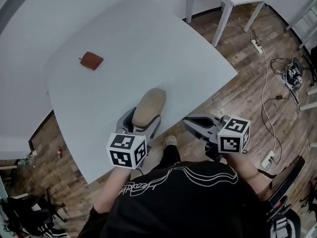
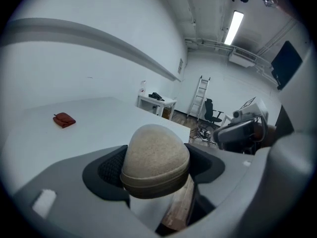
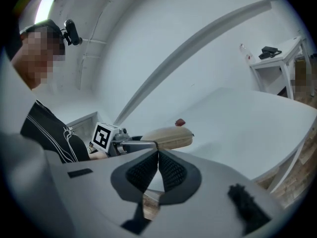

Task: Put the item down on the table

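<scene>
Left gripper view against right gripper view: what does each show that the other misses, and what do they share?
Only the left gripper view: left gripper shut on the beige case, seen end-on; a ladder; an office chair. Only the right gripper view: right gripper closed and empty; the person's black shirt; the left marker cube. Both: that beige case, the red pouch, the white table.

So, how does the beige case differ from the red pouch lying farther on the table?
The beige case is oblong and domed; the red pouch is flat and squarish. The case is clamped in the left hand-held gripper; the pouch lies free on the table. Both look closed.
</scene>
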`<state>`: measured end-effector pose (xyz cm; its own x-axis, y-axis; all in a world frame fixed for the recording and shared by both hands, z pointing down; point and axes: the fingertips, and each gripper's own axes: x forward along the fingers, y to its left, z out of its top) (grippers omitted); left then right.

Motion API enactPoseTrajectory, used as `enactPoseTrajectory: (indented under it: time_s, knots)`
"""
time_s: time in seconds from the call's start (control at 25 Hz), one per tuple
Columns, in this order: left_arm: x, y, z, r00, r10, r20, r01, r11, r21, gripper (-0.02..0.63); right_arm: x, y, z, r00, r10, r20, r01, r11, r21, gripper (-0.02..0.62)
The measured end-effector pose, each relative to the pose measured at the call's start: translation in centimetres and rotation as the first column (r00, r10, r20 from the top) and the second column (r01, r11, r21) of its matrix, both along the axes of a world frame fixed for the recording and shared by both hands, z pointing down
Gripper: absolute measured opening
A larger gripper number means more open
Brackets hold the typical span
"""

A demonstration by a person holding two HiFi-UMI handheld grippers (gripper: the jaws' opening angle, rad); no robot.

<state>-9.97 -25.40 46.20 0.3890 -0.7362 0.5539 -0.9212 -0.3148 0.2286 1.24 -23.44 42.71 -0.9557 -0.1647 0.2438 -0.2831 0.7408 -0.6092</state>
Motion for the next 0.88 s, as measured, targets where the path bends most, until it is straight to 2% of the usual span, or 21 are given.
enactPoseTrajectory:
  time_s: [0.2,0.4,0.6,0.76,0.88]
  knots:
    - [-1.3,-0.8,3.6,0.997,-0.005,0.071,0.007,1.0,-0.023,0.362,-0.7,-0.7,1.0,1.0,-0.014,-0.02,0.013,1.0,-0.027,0.008]
    - [-1.3,-0.9,5.8,0.996,-0.008,0.087,0.012,0.999,-0.041,0.362,-0.9,-0.9,1.6,0.999,-0.025,-0.025,0.024,0.999,-0.035,0.008]
    - [-3.7,-3.9,8.7,0.992,-0.011,0.126,0.019,0.998,-0.056,0.367,-3.5,-3.9,3.5,1.0,-0.021,-0.021,0.019,0.996,-0.091,0.008]
    - [-3.7,-3.2,10.6,0.979,0.039,0.202,-0.021,0.996,-0.09,0.37,-4.0,-2.8,5.0,1.0,-0.028,-0.008,0.026,0.989,-0.146,0.008]
    - [-3.6,-2.8,12.0,0.976,0.054,0.212,-0.028,0.992,-0.125,0.37,-3.8,-2.2,5.7,1.0,-0.023,-0.005,0.022,0.987,-0.16,0.008]
